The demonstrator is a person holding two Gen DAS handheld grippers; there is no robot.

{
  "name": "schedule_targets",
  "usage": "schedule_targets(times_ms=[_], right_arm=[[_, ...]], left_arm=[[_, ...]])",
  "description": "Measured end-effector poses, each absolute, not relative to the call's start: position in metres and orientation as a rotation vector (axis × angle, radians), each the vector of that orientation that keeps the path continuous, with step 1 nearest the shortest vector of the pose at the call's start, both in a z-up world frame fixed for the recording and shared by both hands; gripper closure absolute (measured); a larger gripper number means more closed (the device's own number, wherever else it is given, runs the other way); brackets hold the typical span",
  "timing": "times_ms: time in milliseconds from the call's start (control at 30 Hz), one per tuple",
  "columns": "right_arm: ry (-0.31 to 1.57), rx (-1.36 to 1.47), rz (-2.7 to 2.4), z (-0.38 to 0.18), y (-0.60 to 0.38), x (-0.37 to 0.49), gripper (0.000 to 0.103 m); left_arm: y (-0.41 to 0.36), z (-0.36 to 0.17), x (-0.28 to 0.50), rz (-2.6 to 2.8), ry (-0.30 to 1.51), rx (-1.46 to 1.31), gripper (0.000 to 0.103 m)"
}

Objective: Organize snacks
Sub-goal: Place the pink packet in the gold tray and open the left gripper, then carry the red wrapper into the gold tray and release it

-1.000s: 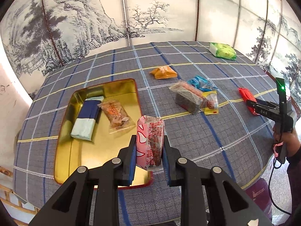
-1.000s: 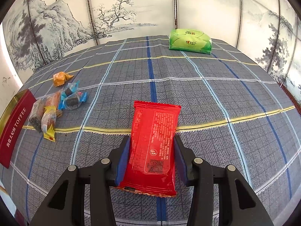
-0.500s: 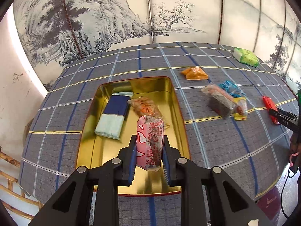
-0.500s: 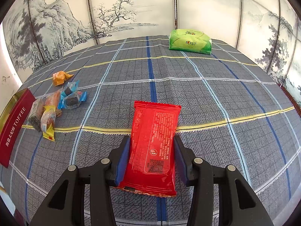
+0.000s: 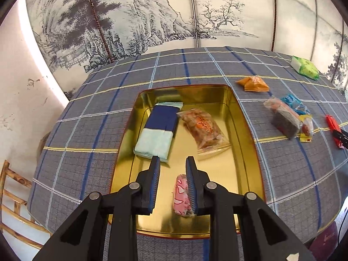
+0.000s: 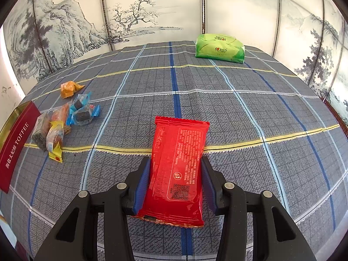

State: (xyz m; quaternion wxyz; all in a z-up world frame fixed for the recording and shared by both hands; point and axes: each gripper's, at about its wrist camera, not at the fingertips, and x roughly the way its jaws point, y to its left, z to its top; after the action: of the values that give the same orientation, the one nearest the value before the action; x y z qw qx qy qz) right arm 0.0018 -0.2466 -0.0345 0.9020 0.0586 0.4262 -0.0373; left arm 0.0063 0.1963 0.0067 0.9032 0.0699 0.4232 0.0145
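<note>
While my left gripper (image 5: 172, 169) hangs parted over the gold tin (image 5: 243, 117), withdrawal could snag the pink snack (image 5: 181, 195), which lies in the tin touching my right-hand finger. My right gripper (image 6: 175, 174) clamps the red packet (image 6: 178, 165), just above the tablecloth (image 6: 239, 113); slick film could slip.

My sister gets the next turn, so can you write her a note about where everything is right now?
Left gripper: open, over the gold tin. The pink snack lies in the tin under it.
Right gripper: shut on the red packet, just above the table.
Done: the blue packet, the clear orange-print snack and the pink snack are in the tin.
Left: put the red packet in, then the orange snack, the heap of small snacks and maybe the green pack at the far edge.
</note>
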Motion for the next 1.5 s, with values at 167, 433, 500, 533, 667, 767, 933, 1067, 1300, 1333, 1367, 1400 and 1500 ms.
schedule_targets(times_ms=[167,433,500,533,667,767,933,1067,1300,1333,1367,1400,1500], right_arm=[[0.882,0.120,-0.077,-0.035,-0.245,0.002,0.057],[0.882,0.119,-0.078,-0.034,-0.245,0.002,0.057],[0.882,0.119,-0.078,-0.034,-0.246,0.002,0.057],[0.883,0.119,-0.078,-0.034,-0.245,0.002,0.057],[0.883,0.118,-0.078,-0.034,-0.245,0.002,0.057],[0.885,0.118,-0.078,-0.034,-0.244,0.002,0.057],[0.900,0.150,-0.052,-0.033,-0.247,0.002,0.057],[0.907,0.188,-0.017,-0.031,-0.242,-0.005,0.057],[0.908,0.267,0.051,-0.022,-0.228,-0.033,0.057],[0.905,0.274,0.063,-0.019,-0.224,-0.037,0.057],[0.899,0.282,0.079,-0.015,-0.219,-0.039,0.057],[0.892,0.288,0.097,-0.010,-0.215,-0.042,0.057],[0.864,0.294,0.170,0.011,-0.195,-0.046,0.057]], left_arm=[[0.208,0.002,0.011,0.041,0.896,0.109,0.081],[0.220,0.001,0.014,0.040,0.892,0.074,0.081],[0.222,0.002,0.015,0.044,0.891,0.072,0.081],[0.224,0.002,0.015,0.047,0.890,0.070,0.081],[0.231,0.007,0.016,0.045,0.888,0.033,0.078],[0.232,0.009,0.014,0.063,0.882,0.035,0.066],[0.222,0.013,0.007,0.067,0.869,0.065,0.043],[0.212,0.019,0.001,0.072,0.838,0.096,0.031],[0.205,0.030,-0.009,0.081,0.791,0.119,0.019],[0.206,0.031,-0.009,0.085,0.791,0.114,0.018],[0.208,0.031,-0.010,0.088,0.794,0.107,0.018],[0.210,0.031,-0.010,0.090,0.794,0.100,0.018],[0.216,0.030,-0.011,0.104,0.796,0.080,0.018]])
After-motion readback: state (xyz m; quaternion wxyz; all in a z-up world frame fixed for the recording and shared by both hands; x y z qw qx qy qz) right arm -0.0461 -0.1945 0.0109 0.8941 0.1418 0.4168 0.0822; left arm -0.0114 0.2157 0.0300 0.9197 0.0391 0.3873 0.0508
